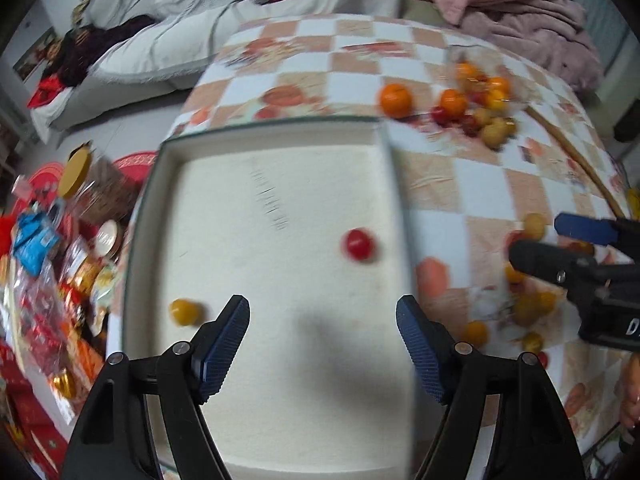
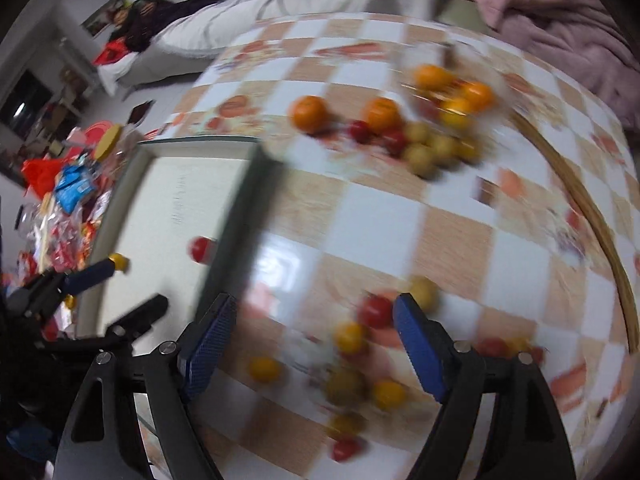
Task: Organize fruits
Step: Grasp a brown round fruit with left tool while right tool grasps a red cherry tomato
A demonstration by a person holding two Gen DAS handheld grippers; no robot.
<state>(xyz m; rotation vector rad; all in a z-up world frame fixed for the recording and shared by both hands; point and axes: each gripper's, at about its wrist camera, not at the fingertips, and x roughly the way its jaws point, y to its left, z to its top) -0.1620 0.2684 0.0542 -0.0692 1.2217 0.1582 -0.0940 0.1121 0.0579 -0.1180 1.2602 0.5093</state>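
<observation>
Checked oilcloth, orange-tan and white squares with printed fruit, covers the table (image 2: pixel 400 216). White tray (image 1: pixel 280 184) with a dark green rim sits at its left end. Beyond the table: a pale sofa (image 1: pixel 168 40) strewn with dark and red clothing, and a pink blanket (image 1: pixel 520 8) heaped to the right. Floor to the left is crowded with red packets and a yellow-lidded jar (image 1: pixel 76 168).

Left wrist view looks down into the tray: one red fruit (image 1: pixel 360 245) lies towards its right wall, one yellow fruit (image 1: pixel 185 312) near the left wall. Right wrist view shows most of the table instead: two oranges (image 2: pixel 309 112) and a far cluster of small fruit (image 2: pixel 432 148), some inside what may be a clear container, though blur makes this uncertain. Wooden hoop (image 2: pixel 592 216) curves along the right side.

Left gripper (image 1: pixel 323 332) has its blue-padded fingers spread wide over bare tray, nothing between them; the red fruit sits ahead and slightly right, the yellow one just outside the left finger. Right gripper (image 2: pixel 314 332) is likewise spread wide, empty, above a near scatter of red and yellow fruit (image 2: pixel 352 336) on the cloth, lying between and just below the fingertips.
</observation>
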